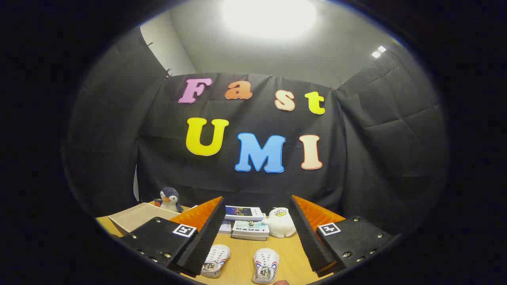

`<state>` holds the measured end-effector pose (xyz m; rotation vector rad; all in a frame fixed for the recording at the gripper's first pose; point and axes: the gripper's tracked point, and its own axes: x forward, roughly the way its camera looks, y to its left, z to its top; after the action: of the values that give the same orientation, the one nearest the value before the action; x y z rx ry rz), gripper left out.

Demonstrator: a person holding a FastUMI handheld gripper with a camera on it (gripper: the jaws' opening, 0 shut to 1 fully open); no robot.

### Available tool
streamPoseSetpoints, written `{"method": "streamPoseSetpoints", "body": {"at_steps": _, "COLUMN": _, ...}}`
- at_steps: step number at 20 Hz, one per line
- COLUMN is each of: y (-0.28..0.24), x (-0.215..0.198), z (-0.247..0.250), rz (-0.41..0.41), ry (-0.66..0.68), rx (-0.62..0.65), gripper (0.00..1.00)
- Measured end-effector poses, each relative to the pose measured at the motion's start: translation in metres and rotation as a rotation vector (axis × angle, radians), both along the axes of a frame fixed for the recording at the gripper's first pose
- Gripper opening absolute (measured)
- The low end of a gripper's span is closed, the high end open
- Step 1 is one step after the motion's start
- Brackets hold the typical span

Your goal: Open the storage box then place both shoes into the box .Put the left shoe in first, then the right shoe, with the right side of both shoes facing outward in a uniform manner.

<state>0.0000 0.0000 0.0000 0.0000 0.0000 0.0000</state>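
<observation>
Between the fingers: two white shoes were seen lying on the tabletop.
Claw: was held released, nothing grasped.
Box: beyond the left finger.

The left finger covers the heel end of the left shoe. The right shoe is cut off at its near end, where a small blurred shape sits, too little of it to name. The beige box on the table is partly behind the finger, its lid state unclear. Labels on the stacked small boxes are too small to read.
</observation>
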Motion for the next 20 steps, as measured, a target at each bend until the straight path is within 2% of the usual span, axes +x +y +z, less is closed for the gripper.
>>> {"method": "streamPoseSetpoints", "body": {"at_steps": 20, "y": 0.017, "x": 0.007, "z": 0.003, "rz": 0.068, "ry": -0.005, "rx": 0.058, "gripper": 0.96}}
